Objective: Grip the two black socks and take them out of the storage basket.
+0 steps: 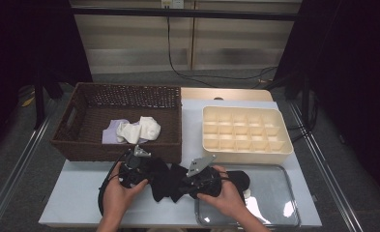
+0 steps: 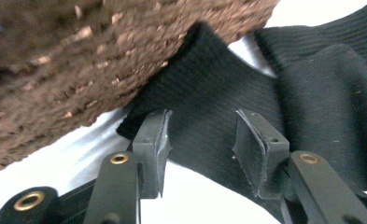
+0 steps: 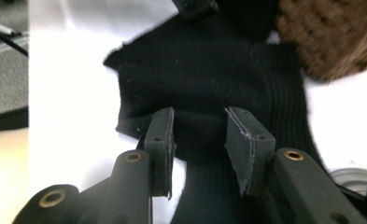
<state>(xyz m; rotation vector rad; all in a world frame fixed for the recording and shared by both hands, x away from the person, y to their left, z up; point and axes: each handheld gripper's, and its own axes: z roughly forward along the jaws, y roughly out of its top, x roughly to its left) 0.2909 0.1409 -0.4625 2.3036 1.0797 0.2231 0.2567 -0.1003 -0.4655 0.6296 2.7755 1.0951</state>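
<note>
A black sock (image 1: 164,186) lies crumpled on the white table in front of the wicker basket (image 1: 76,142), between my two hands. My left gripper (image 1: 153,175) points right at it. In the left gripper view the left gripper (image 2: 200,140) stands open, its jaws straddling the ribbed sock (image 2: 218,102) beside the basket wall (image 2: 55,70), with its pads clear of the cloth. My right gripper (image 1: 182,184) points left. In the right gripper view the right gripper (image 3: 197,135) is open over a folded part of the sock (image 3: 204,79). More black fabric (image 1: 239,179) lies right of my right hand.
The basket holds white socks (image 1: 141,129) and a lavender one (image 1: 111,131). A cream divided organizer (image 1: 245,151) stands at the back right. A clear tray (image 1: 274,205) lies at the front right under my right wrist. The basket corner (image 3: 335,37) is close to the sock.
</note>
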